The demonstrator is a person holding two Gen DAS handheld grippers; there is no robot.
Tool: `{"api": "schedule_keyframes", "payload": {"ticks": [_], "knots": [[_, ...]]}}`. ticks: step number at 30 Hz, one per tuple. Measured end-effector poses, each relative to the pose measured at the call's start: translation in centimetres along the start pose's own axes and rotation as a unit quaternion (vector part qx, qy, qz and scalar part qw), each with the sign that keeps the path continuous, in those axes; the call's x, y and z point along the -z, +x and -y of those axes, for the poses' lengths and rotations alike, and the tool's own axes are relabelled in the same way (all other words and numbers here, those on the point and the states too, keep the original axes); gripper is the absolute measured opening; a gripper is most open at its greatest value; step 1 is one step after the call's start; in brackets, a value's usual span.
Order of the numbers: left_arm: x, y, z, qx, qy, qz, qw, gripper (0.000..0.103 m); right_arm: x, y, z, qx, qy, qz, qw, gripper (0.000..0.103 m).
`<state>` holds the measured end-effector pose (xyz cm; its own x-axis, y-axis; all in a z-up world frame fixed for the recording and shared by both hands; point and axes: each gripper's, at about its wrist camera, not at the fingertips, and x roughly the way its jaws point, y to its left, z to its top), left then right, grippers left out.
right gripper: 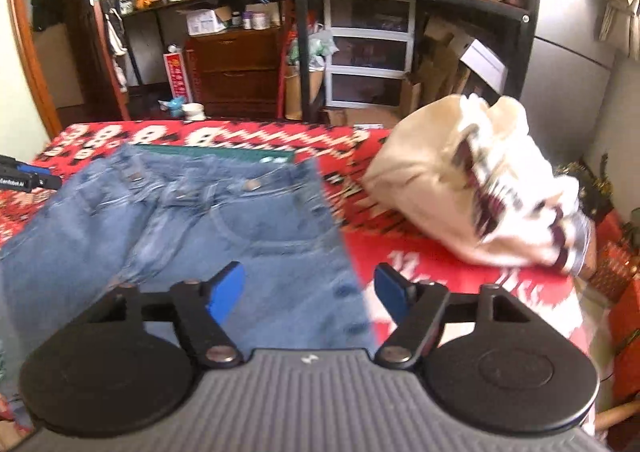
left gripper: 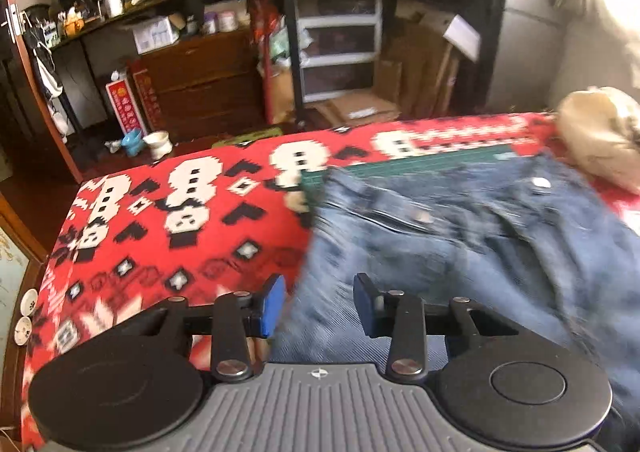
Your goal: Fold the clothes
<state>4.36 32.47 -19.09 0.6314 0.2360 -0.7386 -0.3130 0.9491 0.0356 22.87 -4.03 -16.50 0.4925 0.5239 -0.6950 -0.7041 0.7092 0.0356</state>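
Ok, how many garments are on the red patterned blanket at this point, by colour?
Blue: 1, the jeans, spread flat over a green mat.
Cream: 1, a crumpled top with dark stripes, lying beside the jeans.
Total: 2, both on the blanket.

The left black two-finger gripper with blue pads [left gripper: 319,302] has its jaws spread apart, gripping nothing; the right black two-finger gripper with blue pads [right gripper: 310,294] is likewise spread wide and empty, both pointing forward, level
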Motion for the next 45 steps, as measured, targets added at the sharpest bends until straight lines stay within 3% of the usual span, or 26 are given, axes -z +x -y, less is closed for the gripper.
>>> {"api": "schedule_keyframes", "payload": {"ticks": [3, 5, 6, 8, 9, 11, 21, 25, 31, 32, 33, 37, 40, 42, 45], "knots": [[-1.2, 2.1, -0.2, 0.018, 0.000, -0.011, 0.9998, 0.037, -0.9, 1.9, 1.3, -0.001, 0.020, -0.013, 1.000, 0.072], [-1.8, 3.3, -0.2, 0.029, 0.002, -0.016, 0.9994, 0.030, -1.1, 3.1, 2.1, -0.007, 0.033, -0.018, 0.999, 0.067], [-2.0, 3.8, -0.2, 0.036, 0.001, -0.019, 0.9992, 0.019, -1.1, 3.7, 2.4, -0.007, 0.037, -0.023, 0.999, 0.062], [-2.0, 4.2, -0.3, 0.041, -0.008, -0.023, 0.9989, 0.008, -1.2, 5.0, 3.0, -0.009, 0.044, -0.031, 0.998, 0.051], [-1.9, 4.3, -0.4, 0.040, -0.010, -0.023, 0.9989, 0.004, -1.3, 5.5, 3.2, -0.010, 0.047, -0.035, 0.998, 0.041], [-1.7, 4.4, -0.8, 0.033, 0.000, -0.024, 0.9992, 0.002, -1.9, 6.5, 3.4, -0.014, 0.050, -0.039, 0.998, 0.033], [-0.9, 5.5, -3.0, -0.001, -0.032, -0.034, 0.9989, 0.000, -6.0, 14.1, 2.8, -0.051, 0.069, -0.056, 0.995, 0.032], [-1.2, 4.9, -3.9, 0.034, -0.062, -0.027, 0.9972, 0.000, -7.0, 16.6, 2.6, -0.056, 0.078, -0.068, 0.993, 0.031], [-2.9, 4.2, -3.9, 0.079, -0.070, 0.005, 0.9944, 0.019, -7.5, 18.4, 3.0, -0.075, 0.098, -0.069, 0.990, 0.030], [-3.3, 4.4, -3.8, 0.091, -0.067, 0.009, 0.9936, 0.040, -7.6, 18.5, 3.0, -0.076, 0.099, -0.067, 0.990, 0.031], [-3.7, 4.7, -3.6, 0.102, -0.064, 0.010, 0.9927, 0.053, -7.7, 18.6, 3.1, -0.078, 0.100, -0.065, 0.990, 0.032], [-5.1, 6.9, -2.5, 0.116, -0.046, -0.008, 0.9922, 0.053, -8.2, 19.6, 2.7, -0.077, 0.085, -0.065, 0.991, 0.031], [-5.6, 8.7, -2.3, 0.123, -0.050, -0.026, 0.9908, 0.046, -8.2, 19.8, 2.1, -0.074, 0.073, -0.062, 0.993, 0.014], [-5.6, 9.3, -2.3, 0.127, -0.049, -0.025, 0.9904, 0.011, -8.3, 18.7, 1.3, -0.061, 0.062, -0.041, 0.995, 0.009], [-5.4, 9.1, -2.0, 0.128, -0.025, -0.002, 0.9915, 0.009, -8.6, 16.7, 0.3, -0.045, 0.058, 0.000, 0.997, 0.007]]}}
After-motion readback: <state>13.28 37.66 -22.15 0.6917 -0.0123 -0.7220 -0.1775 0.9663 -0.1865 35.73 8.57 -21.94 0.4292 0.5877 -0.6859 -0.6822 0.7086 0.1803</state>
